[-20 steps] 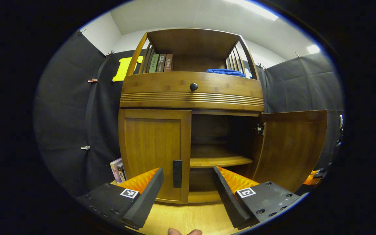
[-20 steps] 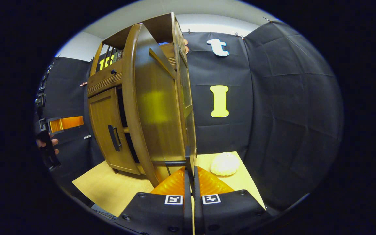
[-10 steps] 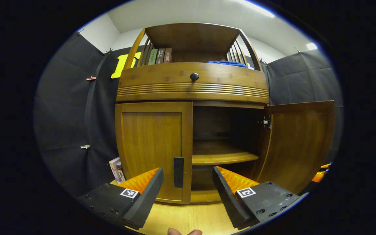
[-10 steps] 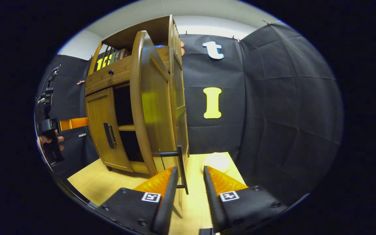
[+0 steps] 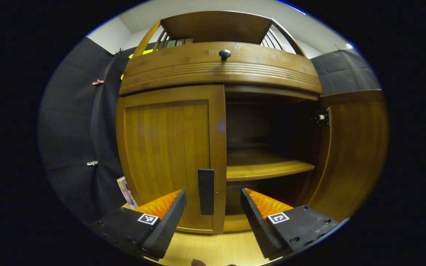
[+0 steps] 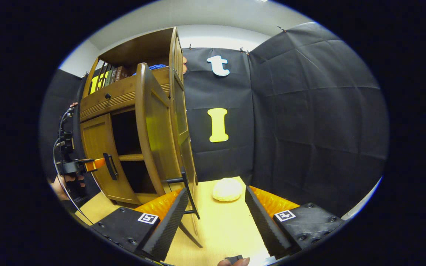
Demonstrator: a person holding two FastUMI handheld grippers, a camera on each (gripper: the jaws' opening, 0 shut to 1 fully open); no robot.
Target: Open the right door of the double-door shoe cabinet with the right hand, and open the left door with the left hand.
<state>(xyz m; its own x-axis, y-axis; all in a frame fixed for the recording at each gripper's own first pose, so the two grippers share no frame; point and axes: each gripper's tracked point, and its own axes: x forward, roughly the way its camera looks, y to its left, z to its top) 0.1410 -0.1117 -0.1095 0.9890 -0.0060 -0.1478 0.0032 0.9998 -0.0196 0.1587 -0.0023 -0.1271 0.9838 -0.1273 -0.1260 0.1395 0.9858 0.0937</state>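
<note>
Now left gripper level, jaws spread astride left door handle; right gripper jaws spread.

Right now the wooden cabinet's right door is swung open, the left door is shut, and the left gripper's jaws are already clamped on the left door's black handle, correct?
Not quite. In the left gripper view, the left gripper has its jaws open, with the black bar handle between them but untouched. The rest holds: the wooden right door is swung open and the wooden left door is shut.

The left door's handle stands between the spread fingers of the left hand-held gripper, nothing blocking. The open right door stands just left of the right hand-held gripper, bare surface ahead.
</note>
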